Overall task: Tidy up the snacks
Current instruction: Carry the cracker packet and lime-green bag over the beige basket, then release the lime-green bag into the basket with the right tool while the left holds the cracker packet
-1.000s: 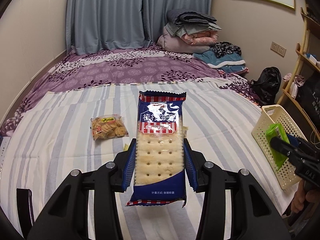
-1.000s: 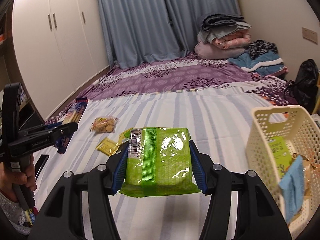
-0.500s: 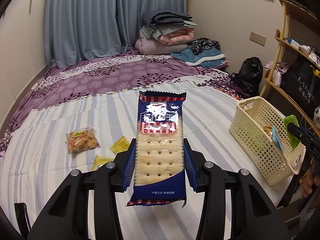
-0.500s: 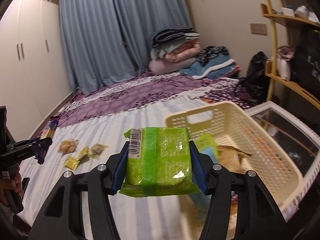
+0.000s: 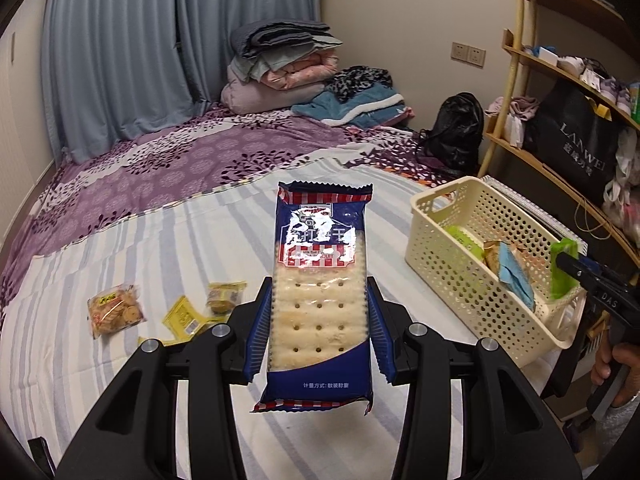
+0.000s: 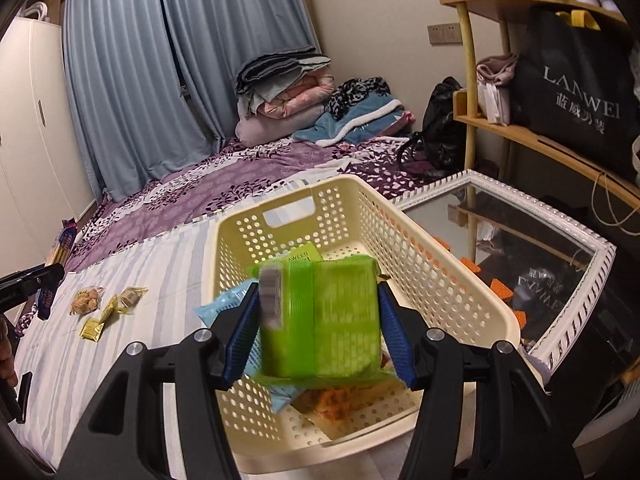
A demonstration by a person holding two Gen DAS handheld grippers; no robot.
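Note:
My left gripper (image 5: 320,284) is shut on a blue cracker packet (image 5: 322,240), held upright above the striped bed sheet. A cream perforated basket (image 5: 460,276) stands to its right. My right gripper (image 6: 318,292) hangs over that basket (image 6: 420,276). Its jaws are opening, and a green packet (image 6: 320,316) sits blurred between them, slipping free of the pads. Under it in the basket lie a light blue packet (image 6: 220,308), a green seaweed packet (image 6: 304,256) and an orange one (image 6: 336,400). A cookie bag (image 5: 114,312) and yellow packets (image 5: 182,316) lie loose on the sheet.
A white-framed mirror (image 6: 520,200) lies flat right beside the basket. A wooden shelf (image 6: 520,128) with a black bag (image 6: 576,80) stands at the right. Folded bedding (image 5: 280,64) is piled at the far end of the bed. A hand (image 5: 616,364) holds the right gripper.
Both grippers swung right toward the basket. The right one carried the green packet from beside the basket to over it, then its jaws widened and the packet blurred. The crackers stayed gripped.

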